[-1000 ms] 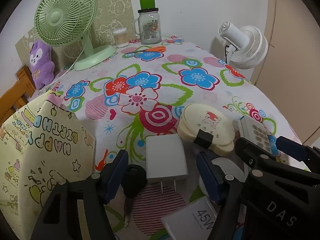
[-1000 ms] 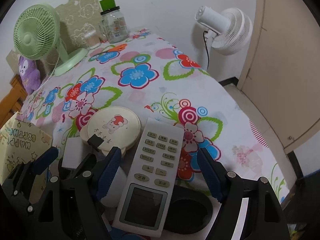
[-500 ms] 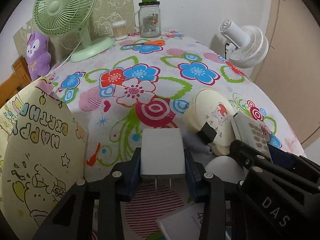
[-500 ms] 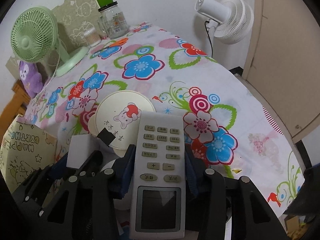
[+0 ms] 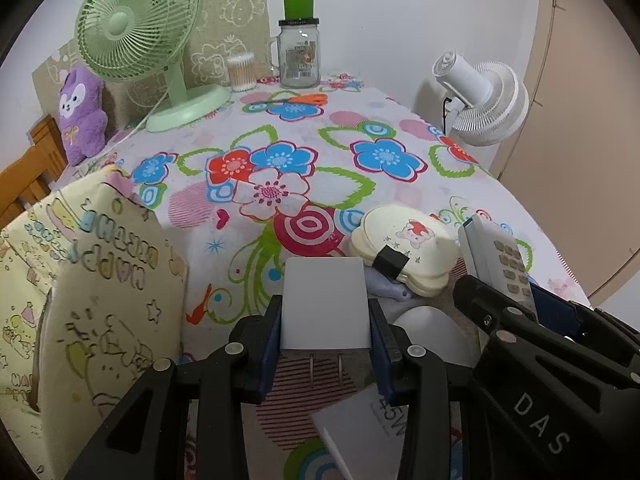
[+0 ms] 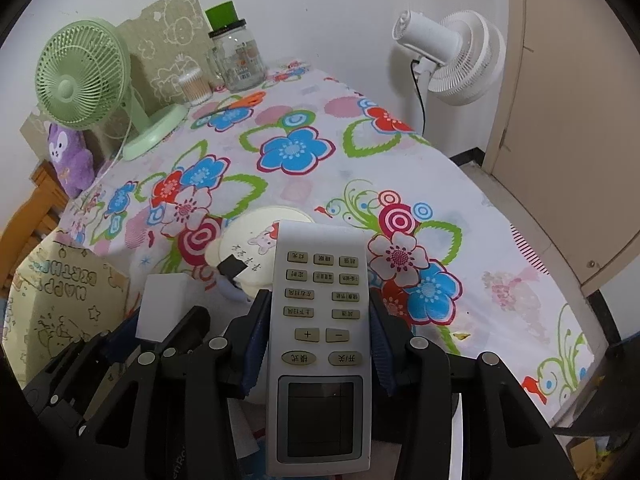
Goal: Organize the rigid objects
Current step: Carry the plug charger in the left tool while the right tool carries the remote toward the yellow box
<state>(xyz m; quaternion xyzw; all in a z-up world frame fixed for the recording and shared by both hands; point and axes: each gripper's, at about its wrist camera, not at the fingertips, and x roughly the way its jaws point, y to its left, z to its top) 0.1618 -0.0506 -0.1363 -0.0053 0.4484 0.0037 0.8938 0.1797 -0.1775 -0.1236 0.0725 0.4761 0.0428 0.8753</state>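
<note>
My left gripper point(image 5: 325, 326) is shut on a white plug adapter point(image 5: 324, 304), its two prongs pointing back toward the camera. My right gripper point(image 6: 318, 328) is shut on a grey remote control point(image 6: 320, 332), clamped at its sides with the screen end nearest the camera. A cream round case point(image 5: 404, 248) with a cartoon print and a black tab lies on the floral tablecloth between the two. The remote point(image 5: 500, 264) and the right gripper show at the right of the left wrist view. The adapter point(image 6: 166, 300) shows at the left of the right wrist view.
A yellow birthday gift bag point(image 5: 80, 292) stands at the left. A white 45W box point(image 5: 368, 424) and a white rounded object point(image 5: 432, 328) lie near the front. At the back stand a green desk fan point(image 5: 140, 28), a glass jar point(image 5: 299, 56), a cotton swab tub point(image 5: 241, 72), orange scissors point(image 5: 308, 99). A white fan point(image 5: 480, 100) stands beyond the right edge.
Both grippers stood open around their objects a second ago; each has since shut, the left on the adapter and the right on the remote, and both objects now sit slightly raised.
</note>
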